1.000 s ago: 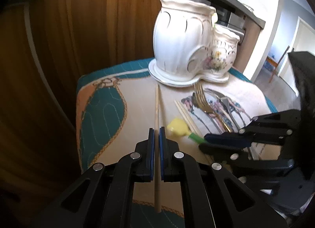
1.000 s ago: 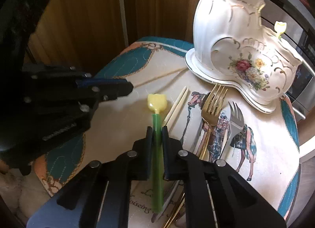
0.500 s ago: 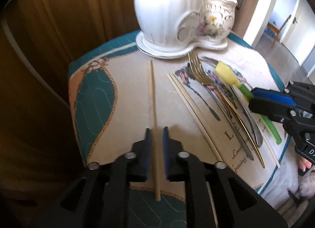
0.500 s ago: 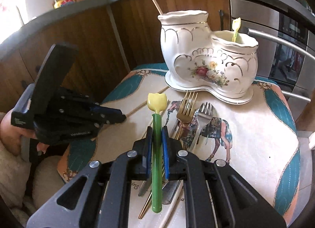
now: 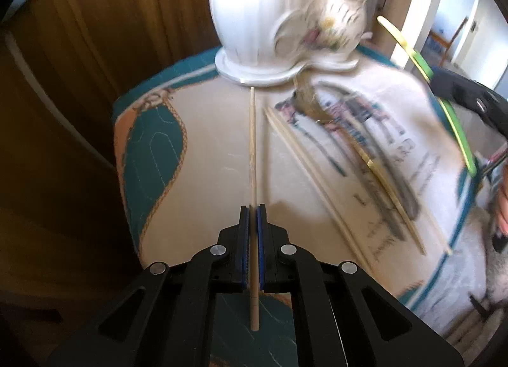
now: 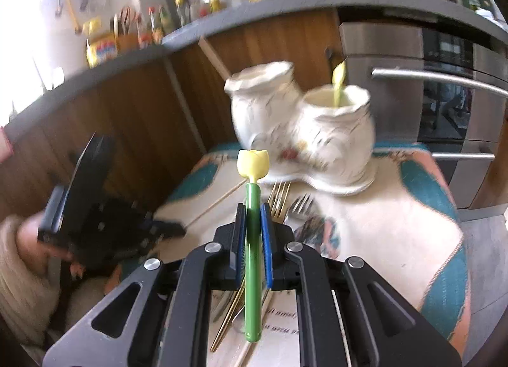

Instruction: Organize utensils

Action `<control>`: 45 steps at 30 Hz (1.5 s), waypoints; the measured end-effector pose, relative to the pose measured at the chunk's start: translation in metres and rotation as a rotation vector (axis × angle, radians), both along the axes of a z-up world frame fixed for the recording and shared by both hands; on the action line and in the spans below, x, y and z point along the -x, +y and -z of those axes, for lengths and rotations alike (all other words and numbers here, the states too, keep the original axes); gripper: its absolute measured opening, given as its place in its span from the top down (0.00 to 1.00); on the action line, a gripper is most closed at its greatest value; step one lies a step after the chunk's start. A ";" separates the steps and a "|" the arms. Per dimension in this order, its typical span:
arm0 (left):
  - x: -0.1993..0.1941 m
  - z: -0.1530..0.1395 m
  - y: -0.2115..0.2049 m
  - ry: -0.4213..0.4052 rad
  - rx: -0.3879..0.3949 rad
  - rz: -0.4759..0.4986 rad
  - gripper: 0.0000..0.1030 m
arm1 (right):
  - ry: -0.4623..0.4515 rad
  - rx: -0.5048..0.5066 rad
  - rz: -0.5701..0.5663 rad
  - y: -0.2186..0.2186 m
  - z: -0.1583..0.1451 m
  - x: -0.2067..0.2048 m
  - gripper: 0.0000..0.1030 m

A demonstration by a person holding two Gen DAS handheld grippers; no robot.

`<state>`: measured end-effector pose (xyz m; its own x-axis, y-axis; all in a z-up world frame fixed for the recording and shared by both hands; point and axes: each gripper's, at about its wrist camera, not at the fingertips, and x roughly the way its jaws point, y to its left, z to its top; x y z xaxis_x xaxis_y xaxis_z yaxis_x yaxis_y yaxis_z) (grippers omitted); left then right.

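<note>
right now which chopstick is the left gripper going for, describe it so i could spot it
Start at the white ceramic holder at the far end of the printed cloth. From its base a single wooden chopstick runs straight toward the left gripper, which is shut on it. The other pale sticks lie loose, slanting off to its right.

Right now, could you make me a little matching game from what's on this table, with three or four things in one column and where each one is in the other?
Things:
1. wooden chopstick
2. green tulip-topped stick
3. gold fork
4. white ceramic holder

Places:
A. lying loose on the cloth
B. clamped in the right gripper
C. standing at the far end of the cloth
D. clamped in the left gripper

Pairs: 1-D, 2-B, 3-A, 4-C
</note>
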<state>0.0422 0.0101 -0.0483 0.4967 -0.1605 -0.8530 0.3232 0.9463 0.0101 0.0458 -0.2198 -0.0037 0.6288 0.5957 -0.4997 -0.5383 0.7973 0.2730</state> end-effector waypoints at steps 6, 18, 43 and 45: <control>0.020 -0.049 0.010 -0.234 0.227 0.025 0.95 | -0.115 -0.103 0.107 -0.030 -0.033 -0.014 0.91; -0.043 -0.111 -0.008 -0.629 0.442 0.051 0.95 | -0.259 -0.279 0.162 -0.029 -0.076 -0.082 0.91; -0.107 -0.101 -0.027 -0.761 0.480 0.090 0.95 | -0.306 -0.153 0.230 0.013 -0.033 -0.143 0.91; -0.104 -0.099 -0.027 -0.758 0.469 0.087 0.95 | -0.301 -0.142 0.237 0.013 -0.031 -0.142 0.91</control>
